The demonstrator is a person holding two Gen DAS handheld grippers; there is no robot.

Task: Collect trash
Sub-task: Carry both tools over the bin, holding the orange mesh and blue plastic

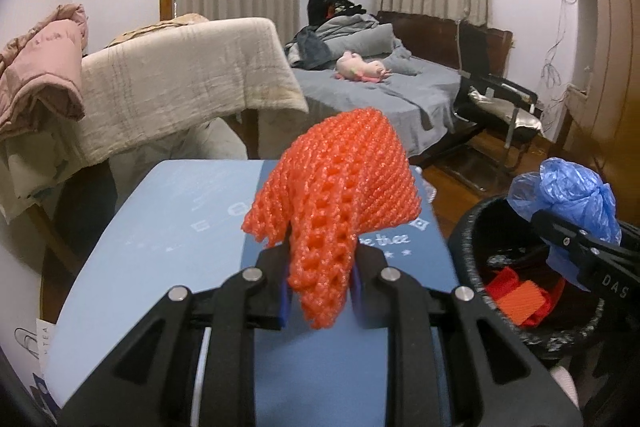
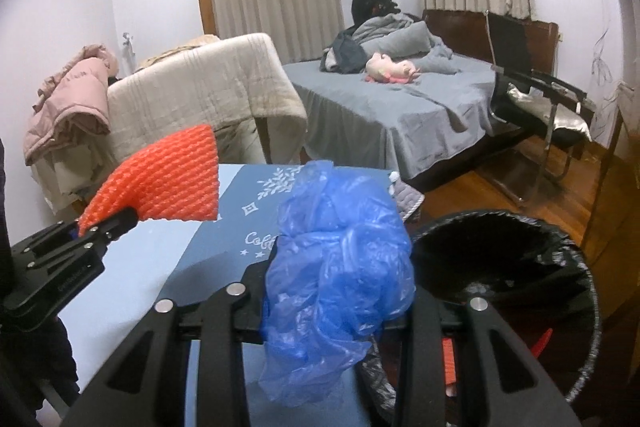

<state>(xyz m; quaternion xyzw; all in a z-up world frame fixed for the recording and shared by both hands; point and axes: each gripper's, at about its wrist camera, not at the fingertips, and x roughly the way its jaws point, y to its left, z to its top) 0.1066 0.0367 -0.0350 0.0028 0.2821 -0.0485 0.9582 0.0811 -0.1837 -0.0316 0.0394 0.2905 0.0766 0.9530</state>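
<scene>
My left gripper (image 1: 320, 259) is shut on an orange foam net (image 1: 336, 179) and holds it above the blue table (image 1: 180, 227); the net also shows in the right wrist view (image 2: 168, 179), with the left gripper (image 2: 108, 227) below it. My right gripper (image 2: 336, 287) is shut on a crumpled blue plastic bag (image 2: 340, 259) at the table's right edge, beside the black-lined trash bin (image 2: 560, 267). In the left wrist view the blue bag (image 1: 568, 199) hangs over the bin (image 1: 472, 239), which holds red-orange scraps (image 1: 520, 299).
A chair draped with a beige blanket (image 1: 180, 79) stands behind the table. A pink jacket (image 1: 40, 67) lies to the left. A grey bed (image 2: 400, 107) with a pink plush toy (image 2: 392, 67) and a black chair (image 2: 540, 107) stand farther back on the wooden floor.
</scene>
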